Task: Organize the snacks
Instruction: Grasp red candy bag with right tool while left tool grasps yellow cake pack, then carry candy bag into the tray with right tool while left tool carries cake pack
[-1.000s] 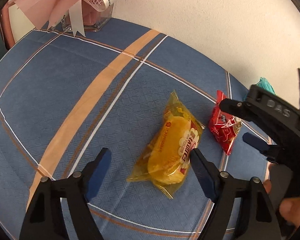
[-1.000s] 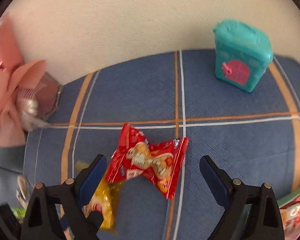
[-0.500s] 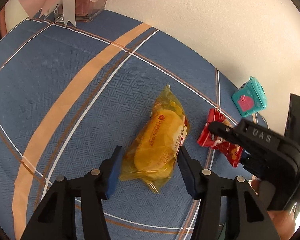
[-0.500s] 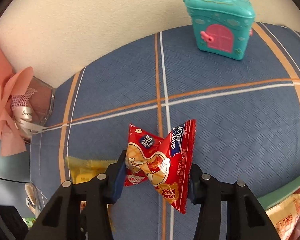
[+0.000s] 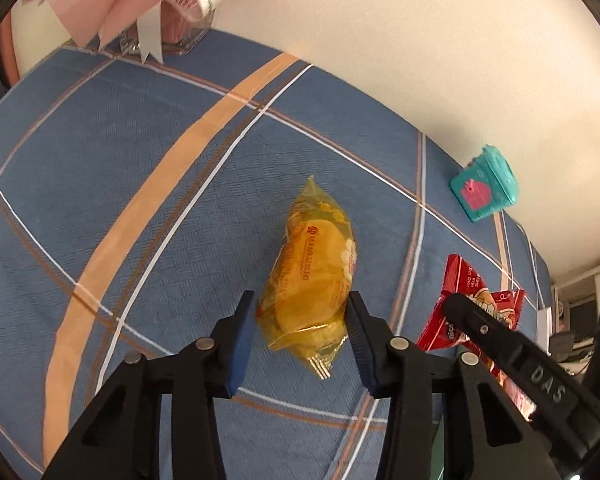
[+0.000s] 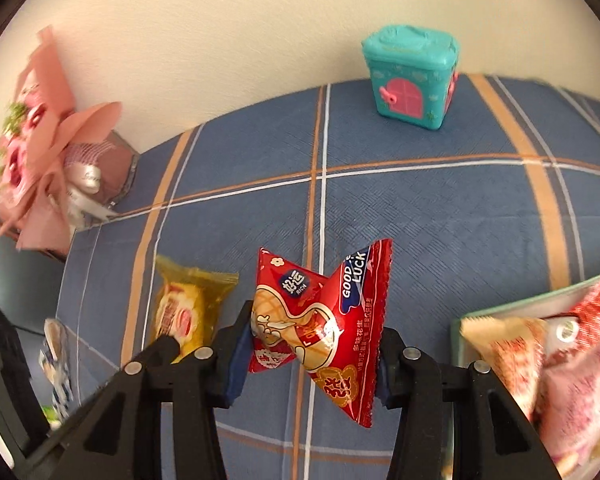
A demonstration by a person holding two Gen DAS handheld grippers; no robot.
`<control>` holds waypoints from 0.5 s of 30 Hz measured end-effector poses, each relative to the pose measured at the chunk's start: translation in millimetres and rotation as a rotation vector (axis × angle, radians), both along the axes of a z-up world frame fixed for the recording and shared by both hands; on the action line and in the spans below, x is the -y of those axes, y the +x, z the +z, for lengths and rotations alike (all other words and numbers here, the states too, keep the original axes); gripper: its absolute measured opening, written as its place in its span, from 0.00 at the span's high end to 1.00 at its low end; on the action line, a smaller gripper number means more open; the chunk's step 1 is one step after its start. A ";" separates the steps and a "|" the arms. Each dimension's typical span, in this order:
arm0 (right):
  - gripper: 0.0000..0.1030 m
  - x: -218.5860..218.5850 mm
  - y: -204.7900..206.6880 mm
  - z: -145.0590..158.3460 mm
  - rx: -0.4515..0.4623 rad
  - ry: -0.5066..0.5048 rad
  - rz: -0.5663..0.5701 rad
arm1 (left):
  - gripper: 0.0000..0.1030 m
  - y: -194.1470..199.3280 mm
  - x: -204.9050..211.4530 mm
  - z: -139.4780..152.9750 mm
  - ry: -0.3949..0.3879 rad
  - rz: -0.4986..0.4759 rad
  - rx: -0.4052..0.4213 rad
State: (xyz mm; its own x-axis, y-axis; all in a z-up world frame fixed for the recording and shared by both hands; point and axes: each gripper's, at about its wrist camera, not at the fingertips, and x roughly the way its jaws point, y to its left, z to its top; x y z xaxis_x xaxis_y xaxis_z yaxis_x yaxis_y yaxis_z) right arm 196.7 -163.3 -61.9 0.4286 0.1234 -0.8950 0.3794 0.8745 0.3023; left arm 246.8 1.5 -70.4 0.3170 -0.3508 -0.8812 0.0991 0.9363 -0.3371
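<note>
My left gripper (image 5: 302,326) is shut on a yellow cake packet (image 5: 312,276), squeezing its near end and holding it above the blue checked tablecloth (image 5: 120,152). My right gripper (image 6: 308,354) is shut on a red peanut snack packet (image 6: 324,320), lifted off the cloth. In the left wrist view the red packet (image 5: 460,312) and the right gripper's finger (image 5: 512,356) show at the right. In the right wrist view the yellow packet (image 6: 184,308) shows to the left of the red one.
A green-rimmed tray (image 6: 500,312) with several wrapped snacks sits at the right edge. A teal toy house box (image 6: 414,76) stands by the wall. A pink bouquet in a clear box (image 6: 56,160) is at the back left. More packets (image 6: 56,356) lie far left.
Both grippers closed from open onto their packets: left on the yellow packet, right on the red one. Both packets have since been lifted, and the tray has come into the right view.
</note>
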 end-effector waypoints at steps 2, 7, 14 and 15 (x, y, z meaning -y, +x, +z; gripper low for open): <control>0.50 -6.5 -10.7 9.0 0.013 -0.021 0.009 | 0.60 -5.2 1.1 5.2 0.007 -0.010 0.009; 0.50 -20.1 -31.6 26.8 0.036 -0.085 0.032 | 0.70 -20.8 4.9 17.8 -0.018 -0.023 0.027; 0.50 -28.8 -60.6 40.6 0.054 -0.113 0.027 | 0.71 -43.6 9.5 21.8 -0.017 -0.035 0.022; 0.50 -29.9 -66.1 41.5 0.056 -0.120 0.027 | 0.71 -47.0 8.3 22.3 -0.032 -0.035 0.018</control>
